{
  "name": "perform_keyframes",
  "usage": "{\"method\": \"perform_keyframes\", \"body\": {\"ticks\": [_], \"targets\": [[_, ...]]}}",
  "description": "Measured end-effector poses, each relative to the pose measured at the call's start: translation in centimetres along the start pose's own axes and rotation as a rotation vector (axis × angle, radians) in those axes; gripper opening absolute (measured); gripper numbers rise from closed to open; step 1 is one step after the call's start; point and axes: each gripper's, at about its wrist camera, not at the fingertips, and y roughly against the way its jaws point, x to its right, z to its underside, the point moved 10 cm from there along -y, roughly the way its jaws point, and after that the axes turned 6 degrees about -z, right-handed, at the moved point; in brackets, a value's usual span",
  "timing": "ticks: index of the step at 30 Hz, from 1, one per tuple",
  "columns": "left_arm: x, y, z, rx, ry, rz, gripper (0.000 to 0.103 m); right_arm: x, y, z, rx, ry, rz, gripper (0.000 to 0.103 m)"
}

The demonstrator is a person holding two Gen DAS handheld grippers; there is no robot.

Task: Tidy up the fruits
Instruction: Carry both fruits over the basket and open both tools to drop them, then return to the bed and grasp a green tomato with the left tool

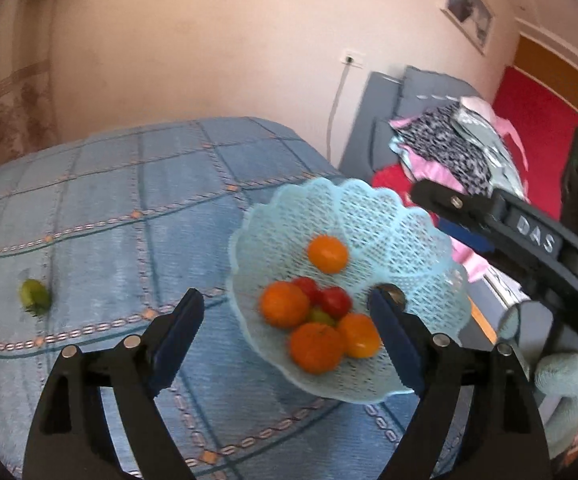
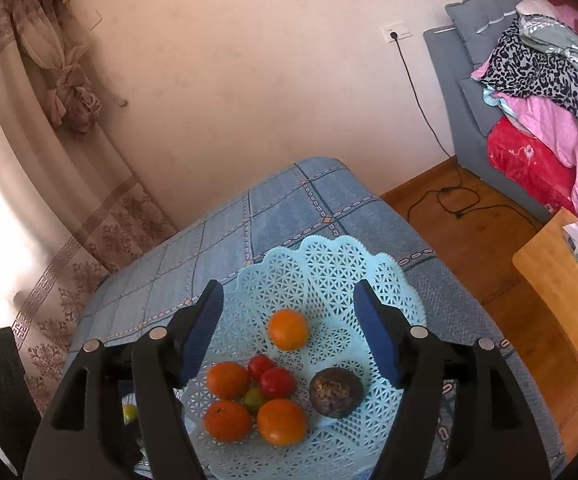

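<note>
A light blue lattice basket (image 1: 389, 216) (image 2: 329, 264) stands on the blue checked tablecloth (image 1: 129, 200) near the table's right edge. In it lie several oranges (image 1: 327, 254) (image 2: 288, 329), two red tomatoes (image 1: 335, 301) (image 2: 276, 382), a small green fruit (image 2: 254, 398) and a dark brown wrinkled fruit (image 2: 336, 392). Another green fruit (image 1: 34, 297) (image 2: 130, 413) rests alone on the cloth at the left. My left gripper (image 1: 285, 296) is open above the basket's near side, with nothing between its pads. My right gripper (image 2: 289, 288) hovers open over the basket and holds nothing.
The black housing of the right gripper (image 1: 537, 236) reaches in from the right in the left wrist view. A grey sofa with piled bedding (image 2: 529, 80) stands at the back right, a wooden side table (image 2: 561, 280) to the right, a cable (image 2: 449, 200) on the floor.
</note>
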Motion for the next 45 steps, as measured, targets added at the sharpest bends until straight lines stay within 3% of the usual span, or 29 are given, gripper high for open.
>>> {"method": "perform_keyframes", "body": {"ticks": [8, 14, 26, 35, 45], "targets": [[-4.4, 2.3, -1.4, 0.095, 0.014, -0.154, 0.093, -1.6, 0.1, 0.4, -0.001, 0.031, -0.03, 0.077], [-7.6, 3.5, -1.8, 0.112, 0.082, -0.194, 0.093, -3.7, 0.2, 1.1, -0.002, 0.087, -0.066, 0.082], [-14.1, 6.7, -2.4, 0.154, 0.173, -0.292, 0.093, -8.3, -0.9, 4.4, -0.062, 0.206, -0.126, 0.082], [-18.2, 7.0, -1.8, 0.145, 0.228, -0.346, 0.093, -11.8, -1.3, 7.2, -0.09, 0.338, -0.159, 0.087], [-21.2, 3.3, -0.3, 0.07, 0.235, -0.397, 0.093, -13.6, -2.8, 10.8, -0.173, 0.397, -0.197, 0.087]]}}
